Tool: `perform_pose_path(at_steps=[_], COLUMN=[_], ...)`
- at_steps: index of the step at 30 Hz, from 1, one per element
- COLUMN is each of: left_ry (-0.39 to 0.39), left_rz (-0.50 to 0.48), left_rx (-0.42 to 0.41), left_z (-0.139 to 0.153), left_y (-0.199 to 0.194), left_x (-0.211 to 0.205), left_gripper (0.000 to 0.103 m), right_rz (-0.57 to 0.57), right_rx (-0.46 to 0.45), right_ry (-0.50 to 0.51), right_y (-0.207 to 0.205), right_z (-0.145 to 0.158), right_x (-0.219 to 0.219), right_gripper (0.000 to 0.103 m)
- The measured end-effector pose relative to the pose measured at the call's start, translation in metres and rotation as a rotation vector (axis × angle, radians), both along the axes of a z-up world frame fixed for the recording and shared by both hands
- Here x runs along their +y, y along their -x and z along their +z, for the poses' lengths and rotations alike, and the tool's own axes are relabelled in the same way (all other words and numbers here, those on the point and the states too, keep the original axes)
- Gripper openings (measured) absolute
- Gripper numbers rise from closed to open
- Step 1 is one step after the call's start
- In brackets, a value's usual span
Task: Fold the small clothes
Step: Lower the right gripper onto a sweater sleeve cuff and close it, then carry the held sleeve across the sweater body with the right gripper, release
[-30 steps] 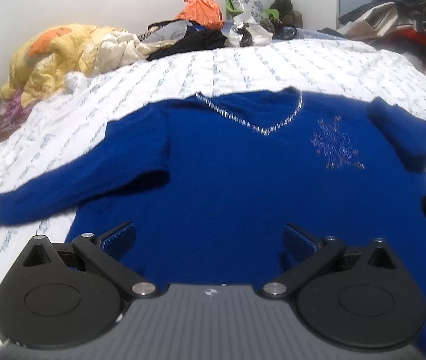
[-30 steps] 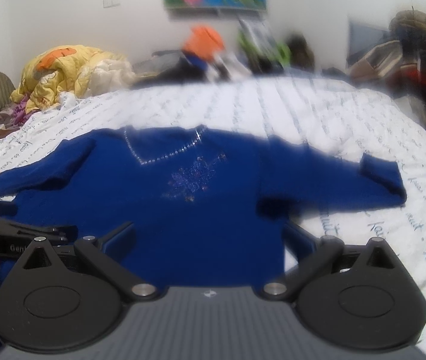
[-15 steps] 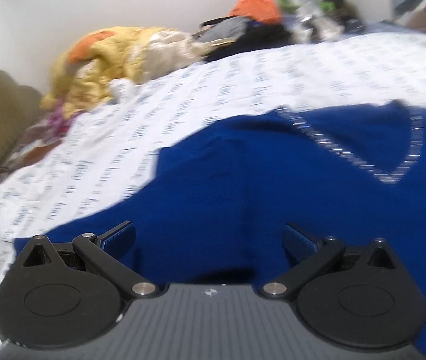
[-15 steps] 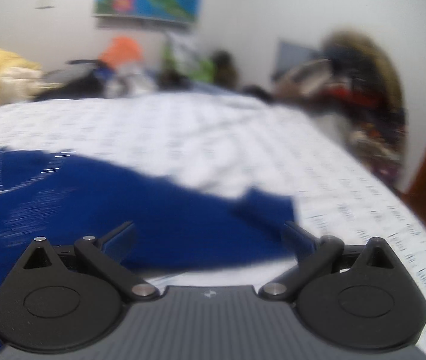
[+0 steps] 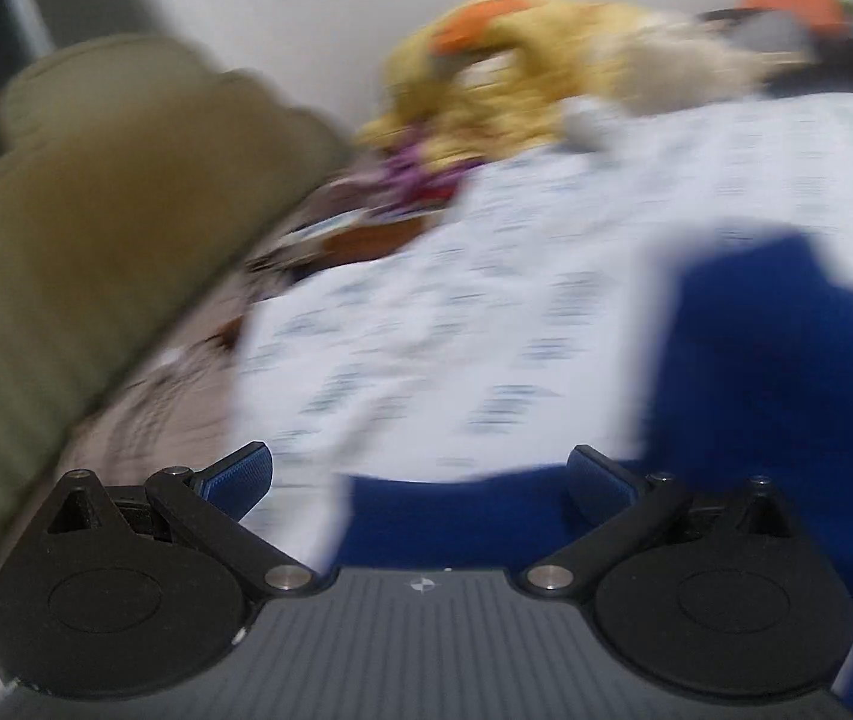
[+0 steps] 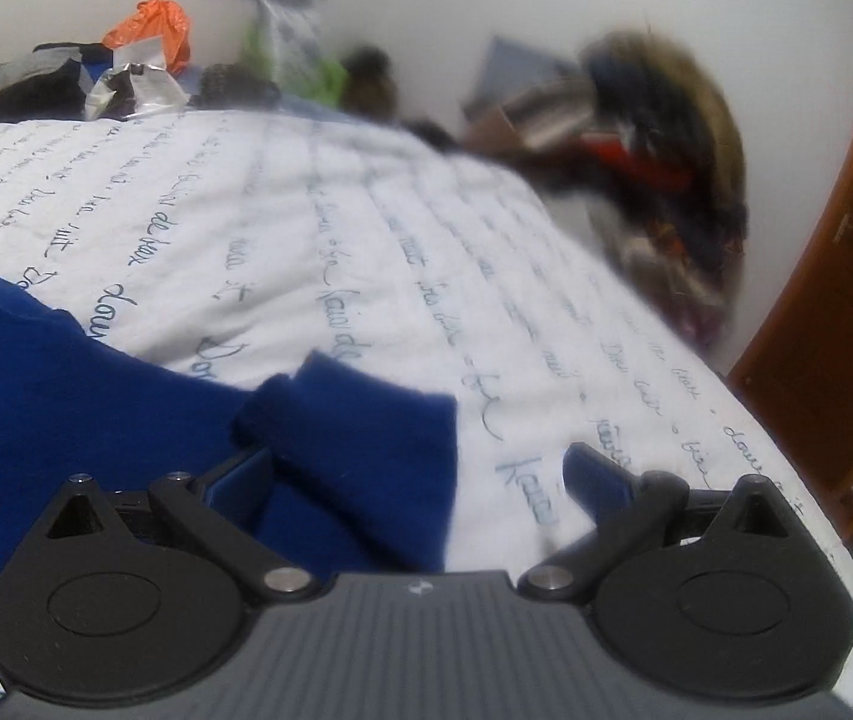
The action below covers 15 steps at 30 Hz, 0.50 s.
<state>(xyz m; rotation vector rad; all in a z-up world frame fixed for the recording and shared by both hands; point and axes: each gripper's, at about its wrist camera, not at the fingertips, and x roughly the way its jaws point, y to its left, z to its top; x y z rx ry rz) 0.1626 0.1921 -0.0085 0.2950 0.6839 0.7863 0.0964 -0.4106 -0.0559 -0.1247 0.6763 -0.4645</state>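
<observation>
A dark blue sweater lies flat on the white bedspread with script print. In the blurred left wrist view its left sleeve runs between the open fingers of my left gripper, and the sweater's body fills the right side. In the right wrist view the right sleeve's cuff lies between the open fingers of my right gripper, nearer the left finger. Neither gripper holds any cloth.
An olive padded headboard or cushion stands at the left of the bed. Yellow bedding and an orange bag lie at the far side. A heap of clothes and a brown door are at the right. The bedspread stretches ahead.
Both grippers have swung outward: the left to the left sleeve's end, the right to the right cuff. Both have dropped closer to the bed. Their fingers stayed open.
</observation>
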Motion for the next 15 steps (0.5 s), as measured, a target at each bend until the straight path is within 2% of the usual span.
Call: perform_pose_path(at_steps=[2,3,5,9,11,13,15], left_ry=[0.011,0.043,0.120,0.251,0.305,0.332,0.351], left_rz=[0.049,0.049,0.013,-0.148,-0.248,-0.345,-0.437], left_rx=[-0.003,-0.017,-0.049,-0.046,-0.047,-0.031,-0.013], left_z=[0.010,0.017,0.029,0.036,0.035,0.031,0.028], left_y=[0.007,0.014,0.029,0.047,0.057,0.066,0.078], left_x=[0.017,0.021,0.014,-0.041,-0.070,-0.101,-0.130], left_gripper=[0.103,0.103,0.103,0.103,0.103,0.103,0.103], right_rz=[0.032,0.052,0.105,0.176,0.170,0.131,0.094], right_rx=[-0.008,-0.013,-0.016,-0.013,-0.017,-0.042,-0.094], right_ry=[-0.025,-0.031,-0.028,0.005,-0.047,-0.084,-0.136], right_y=[0.001,0.002,0.002,-0.001,-0.004,-0.005,0.003], right_z=[0.001,0.001,0.000,-0.002,0.000,0.003,0.010], right_x=[-0.002,-0.002,0.001,0.010,0.006,-0.001,-0.011], right_gripper=[0.086,0.082,0.066,0.046,0.025,0.011,0.009])
